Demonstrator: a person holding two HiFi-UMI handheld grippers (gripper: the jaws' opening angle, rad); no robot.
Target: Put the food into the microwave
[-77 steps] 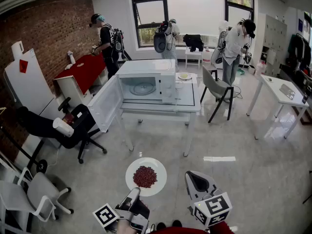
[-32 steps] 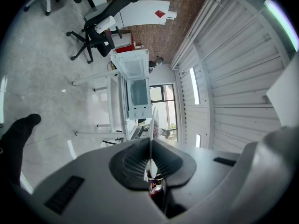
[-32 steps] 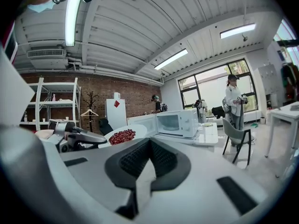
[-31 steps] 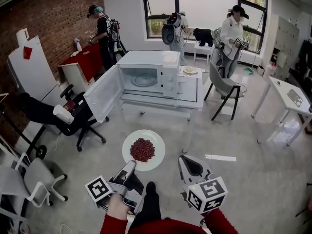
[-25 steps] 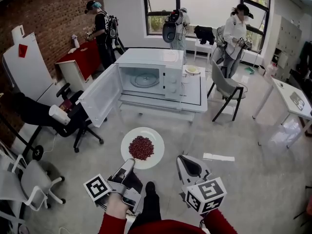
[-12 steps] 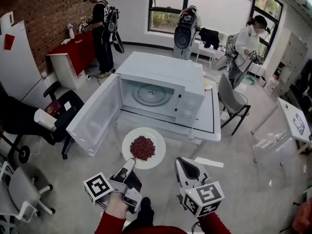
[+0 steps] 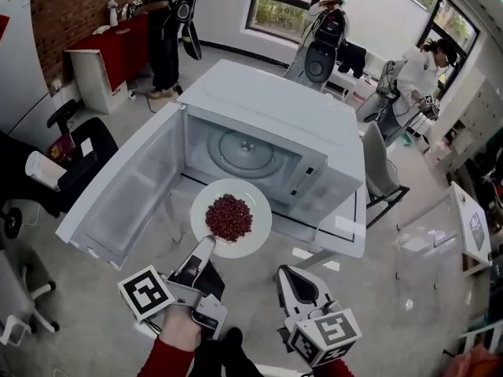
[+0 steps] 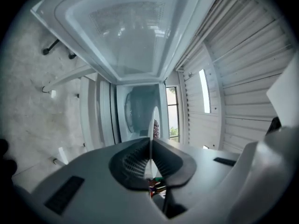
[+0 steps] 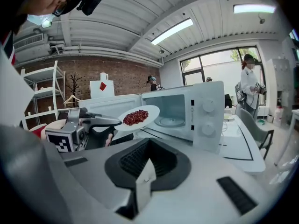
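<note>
1. The red food (image 7: 229, 217) sits heaped in the middle of the white plate (image 7: 263, 221). The plate hangs level in the air right at the mouth of the open microwave (image 7: 275, 104). The right gripper view shows it in front of the cavity, not inside.
2. The left gripper (image 7: 206, 247) has the plate from its 7 o'clock, jaws clenched on the near rim. Its own view shows that rim edge-on, a thin white line pinched between the pads.
3. At the plate's 12 o'clock the cavity gapes, with the glass turntable (image 7: 244, 149) lying on its floor.
4. The door (image 7: 130, 187) is swung wide out toward 9 o'clock, its inner face turned up to the head camera.
5. The right gripper (image 7: 289, 278) hangs at the plate's 5 o'clock, clear of it. Its jaws are closed together, with only a small white tab (image 9: 144, 178) standing at their seam.
6. The microwave stands on a white table (image 7: 346, 238), whose corner shows at 4 o'clock.
7. Further out there is a black office chair (image 7: 75, 171) at 9 o'clock and a red counter (image 7: 118, 42) at 11.
8. One person (image 7: 167, 22) stands beside that counter, a second person (image 7: 321, 49) is at 1 o'clock, and a third person (image 7: 409, 81) is at 2.
</note>
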